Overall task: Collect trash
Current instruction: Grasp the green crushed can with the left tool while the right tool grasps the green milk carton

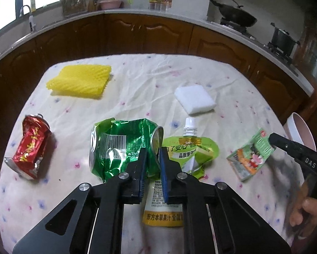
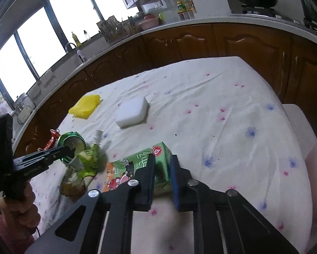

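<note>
My left gripper (image 1: 153, 151) is shut on the rim of a crushed green can (image 1: 120, 146) and holds it over a green juice pouch (image 1: 190, 150) with a white spout. A crushed red can (image 1: 29, 146) lies to the left. My right gripper (image 2: 162, 158) is shut on the end of a green drink carton (image 2: 135, 167), which rests on the tablecloth; the carton also shows in the left wrist view (image 1: 251, 154). The left gripper shows in the right wrist view (image 2: 67, 150) with the green can (image 2: 72, 142).
A yellow ridged mat (image 1: 80, 80) and a white foam block (image 1: 194, 99) lie farther back on the flowered tablecloth (image 1: 137, 84). A pink bin (image 1: 300, 129) stands at the table's right edge. Brown cabinets and a counter with a wok (image 1: 236, 14) ring the table.
</note>
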A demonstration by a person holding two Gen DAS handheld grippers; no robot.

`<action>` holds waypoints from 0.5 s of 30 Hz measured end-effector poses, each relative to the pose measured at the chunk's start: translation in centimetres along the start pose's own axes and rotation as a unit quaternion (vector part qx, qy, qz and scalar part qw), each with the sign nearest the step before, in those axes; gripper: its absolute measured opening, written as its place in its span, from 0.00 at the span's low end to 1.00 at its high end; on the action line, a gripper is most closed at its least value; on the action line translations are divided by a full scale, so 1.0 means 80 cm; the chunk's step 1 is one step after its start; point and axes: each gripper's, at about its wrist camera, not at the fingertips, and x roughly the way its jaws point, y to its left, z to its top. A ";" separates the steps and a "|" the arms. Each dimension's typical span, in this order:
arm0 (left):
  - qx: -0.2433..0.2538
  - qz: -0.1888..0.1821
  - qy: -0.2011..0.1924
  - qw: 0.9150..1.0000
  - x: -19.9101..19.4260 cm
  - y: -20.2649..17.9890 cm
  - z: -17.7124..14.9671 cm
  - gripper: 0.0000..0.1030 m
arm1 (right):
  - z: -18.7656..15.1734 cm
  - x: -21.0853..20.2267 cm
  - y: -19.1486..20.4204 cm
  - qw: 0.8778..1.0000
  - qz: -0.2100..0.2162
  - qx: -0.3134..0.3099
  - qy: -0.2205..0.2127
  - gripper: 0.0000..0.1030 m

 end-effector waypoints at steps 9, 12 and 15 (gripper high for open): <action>0.007 -0.022 -0.041 0.999 -0.045 -0.012 0.009 0.10 | -0.007 -0.022 0.000 1.000 0.012 0.009 -0.011 0.07; 0.003 -0.028 -0.047 0.999 -0.053 -0.011 0.010 0.10 | -0.007 -0.021 0.005 1.000 0.014 0.003 -0.005 0.31; -0.002 -0.032 -0.048 0.998 -0.056 -0.008 0.009 0.10 | -0.007 -0.022 0.025 0.999 0.020 -0.027 -0.003 0.69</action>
